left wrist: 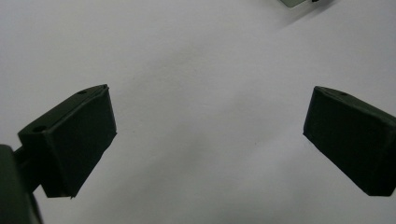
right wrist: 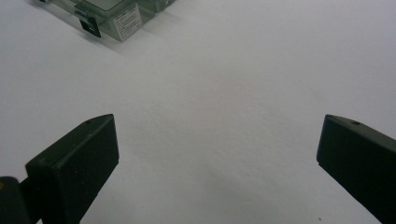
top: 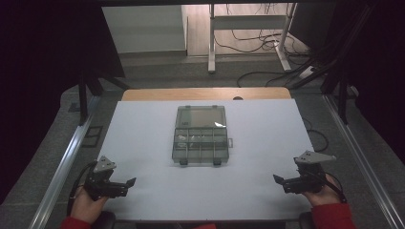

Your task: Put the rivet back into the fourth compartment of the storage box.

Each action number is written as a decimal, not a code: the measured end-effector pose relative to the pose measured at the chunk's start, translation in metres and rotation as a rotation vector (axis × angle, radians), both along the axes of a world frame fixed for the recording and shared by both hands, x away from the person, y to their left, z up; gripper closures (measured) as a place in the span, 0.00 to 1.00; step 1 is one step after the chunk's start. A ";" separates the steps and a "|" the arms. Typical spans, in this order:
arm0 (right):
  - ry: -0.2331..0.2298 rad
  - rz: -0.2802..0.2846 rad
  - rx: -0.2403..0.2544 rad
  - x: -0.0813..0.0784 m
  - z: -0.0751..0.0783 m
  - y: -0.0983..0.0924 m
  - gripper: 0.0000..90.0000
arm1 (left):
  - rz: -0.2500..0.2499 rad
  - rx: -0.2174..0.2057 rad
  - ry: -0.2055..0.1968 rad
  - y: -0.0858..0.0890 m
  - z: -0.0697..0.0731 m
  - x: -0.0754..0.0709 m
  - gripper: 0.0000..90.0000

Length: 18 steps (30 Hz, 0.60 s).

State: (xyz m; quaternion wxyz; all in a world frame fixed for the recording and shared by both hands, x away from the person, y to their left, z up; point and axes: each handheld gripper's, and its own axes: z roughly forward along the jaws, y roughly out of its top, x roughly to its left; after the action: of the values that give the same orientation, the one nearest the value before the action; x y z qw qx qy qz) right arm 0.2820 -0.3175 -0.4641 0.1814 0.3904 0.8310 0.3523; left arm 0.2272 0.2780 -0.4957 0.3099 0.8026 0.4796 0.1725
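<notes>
A clear plastic compartment box lies flat at the middle of the white table sheet, its lid shut and its two dark latches on the near edge facing the person, which puts the fastenings within reach of both hands; small pale items sit in the near compartments, too small to name; the left gripper rests at the near left corner of the sheet and the right gripper at the near right corner, each well apart from the box and pointing inward, a stance that looks like a ready position on either side of it; in the left gripper view the jaws stand spread wide over bare sheet, with just a corner of the box at the top edge; in the right gripper view the jaws are likewise spread with nothing between them, and the box's corner, one latch and a small white label show at the upper left; judging by this, the latches are the likely first target, and nothing has been touched yet
</notes>
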 end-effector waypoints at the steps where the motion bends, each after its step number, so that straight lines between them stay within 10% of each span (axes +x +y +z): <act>1: 0.000 -0.003 0.000 0.000 0.000 -0.001 0.00 | 0.000 0.000 0.000 0.000 0.000 0.000 0.03; 18: -0.011 -0.042 -0.018 -0.007 -0.001 -0.016 0.00 | -0.007 0.004 -0.002 0.000 0.000 0.000 0.03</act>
State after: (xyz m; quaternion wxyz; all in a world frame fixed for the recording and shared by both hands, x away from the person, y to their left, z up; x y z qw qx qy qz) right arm 0.2752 -0.3333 -0.4654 0.1967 0.4042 0.8248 0.3429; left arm 0.2272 0.2776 -0.4957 0.3095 0.8046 0.4763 0.1731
